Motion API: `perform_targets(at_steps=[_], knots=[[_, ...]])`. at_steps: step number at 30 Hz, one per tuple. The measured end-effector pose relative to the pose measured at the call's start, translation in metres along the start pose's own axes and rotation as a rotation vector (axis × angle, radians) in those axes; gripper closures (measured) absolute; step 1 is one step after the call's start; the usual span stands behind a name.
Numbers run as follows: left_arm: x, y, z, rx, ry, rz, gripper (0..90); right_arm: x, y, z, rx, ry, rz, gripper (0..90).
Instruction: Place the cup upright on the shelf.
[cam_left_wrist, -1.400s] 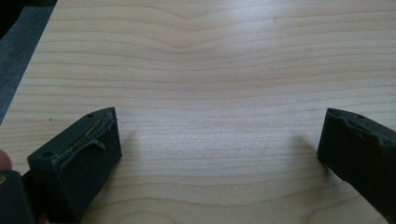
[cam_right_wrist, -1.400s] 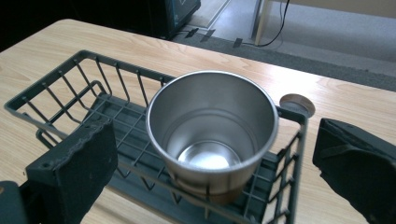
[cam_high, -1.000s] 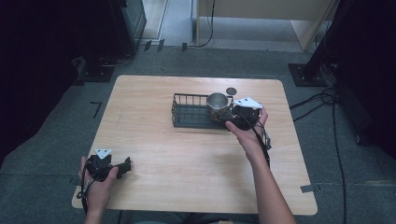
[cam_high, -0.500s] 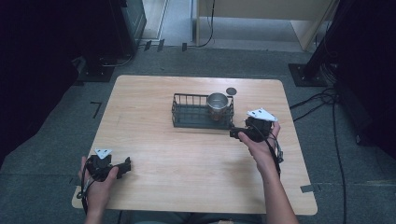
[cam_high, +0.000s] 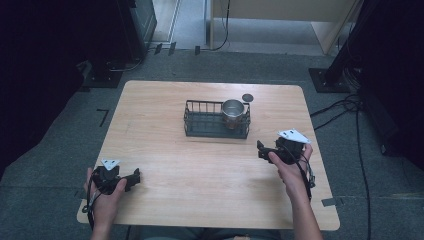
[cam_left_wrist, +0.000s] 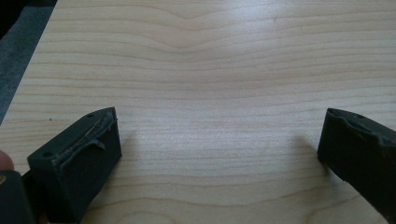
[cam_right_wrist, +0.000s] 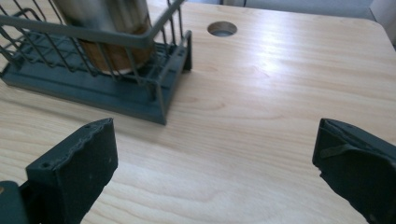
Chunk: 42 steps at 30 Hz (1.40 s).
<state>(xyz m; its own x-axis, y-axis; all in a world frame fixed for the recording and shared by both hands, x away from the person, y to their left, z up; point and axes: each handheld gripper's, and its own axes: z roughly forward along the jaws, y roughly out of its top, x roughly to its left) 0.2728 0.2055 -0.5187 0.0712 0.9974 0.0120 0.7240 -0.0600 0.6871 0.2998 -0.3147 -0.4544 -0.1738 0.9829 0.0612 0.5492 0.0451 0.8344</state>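
Near edge of the wooden table (cam_high: 200, 170): left gripper (cam_high: 134, 177) rests jaws apart, empty; farther right, right gripper (cam_high: 261, 149) spread wide, empty, near the wire rack (cam_high: 210, 125) holding an upright metal cup (cam_high: 233, 112) at its right end.

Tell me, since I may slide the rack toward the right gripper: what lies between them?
Nothing: bare tabletop separates the right gripper from the wire rack holding the metal cup, as the high view and right gripper view show.

Bright overhead glare whitens the table (cam_right_wrist: 289, 60); surroundings sink dark, and close tongs look soft.
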Motion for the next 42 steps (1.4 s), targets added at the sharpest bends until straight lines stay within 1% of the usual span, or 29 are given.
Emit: perform_targets(at_steps=[3,4,5,11,12,14,15,18,19,20,21,24,27,30,31,34,38,41,42], knots=[[0.0,0.0,0.0,0.0,0.0,0.0,0.0,-0.006,-0.008,-0.004,0.005,-0.008,0.012,0.0],[0.0,0.0,0.0,0.0,0.0,0.0,0.0,-0.006,-0.008,-0.004,0.005,-0.008,0.012,0.0],[0.0,0.0,0.0,0.0,0.0,0.0,0.0,-0.01,-0.013,-0.006,0.009,-0.015,0.015,0.0],[0.0,0.0,0.0,0.0,0.0,0.0,0.0,-0.02,-0.027,-0.013,0.026,-0.033,0.027,0.0],[0.0,0.0,0.0,0.0,0.0,0.0,0.0,-0.02,-0.027,-0.013,0.026,-0.033,0.027,0.0],[0.0,0.0,0.0,0.0,0.0,0.0,0.0,-0.026,-0.034,-0.016,0.035,-0.043,0.032,0.0],[0.0,0.0,0.0,0.0,0.0,0.0,0.0,-0.026,-0.034,-0.016,0.035,-0.043,0.032,0.0],[0.0,0.0,0.0,0.0,0.0,0.0,0.0,-0.032,-0.045,-0.02,0.05,-0.059,0.043,0.0],[0.0,0.0,0.0,0.0,0.0,0.0,0.0,-0.032,-0.045,-0.02,0.05,-0.059,0.043,0.0],[0.0,0.0,0.0,0.0,0.0,0.0,0.0,-0.035,-0.05,-0.022,0.059,-0.066,0.054,0.0],[0.0,0.0,0.0,0.0,0.0,0.0,0.0,-0.035,-0.05,-0.022,0.059,-0.066,0.054,0.0],[0.0,0.0,0.0,0.0,0.0,0.0,0.0,-0.042,-0.061,-0.027,0.07,-0.079,0.071,0.0],[0.0,0.0,0.0,0.0,0.0,0.0,0.0,-0.045,-0.066,-0.028,0.078,-0.087,0.076,0.0],[0.0,0.0,0.0,0.0,0.0,0.0,0.0,-0.051,-0.075,-0.032,0.093,-0.1,0.083,0.0],[0.0,0.0,0.0,0.0,0.0,0.0,0.0,-0.051,-0.075,-0.032,0.093,-0.1,0.083,0.0],[0.0,0.0,0.0,0.0,0.0,0.0,0.0,-0.058,-0.084,-0.036,0.107,-0.115,0.096,0.0],[0.0,0.0,0.0,0.0,0.0,0.0,0.0,-0.061,-0.091,-0.039,0.119,-0.122,0.1,0.0],[0.0,0.0,0.0,0.0,0.0,0.0,0.0,-0.067,-0.101,-0.042,0.137,-0.136,0.111,0.0],[0.0,0.0,0.0,0.0,0.0,0.0,0.0,-0.067,-0.101,-0.042,0.137,-0.136,0.111,0.0]])
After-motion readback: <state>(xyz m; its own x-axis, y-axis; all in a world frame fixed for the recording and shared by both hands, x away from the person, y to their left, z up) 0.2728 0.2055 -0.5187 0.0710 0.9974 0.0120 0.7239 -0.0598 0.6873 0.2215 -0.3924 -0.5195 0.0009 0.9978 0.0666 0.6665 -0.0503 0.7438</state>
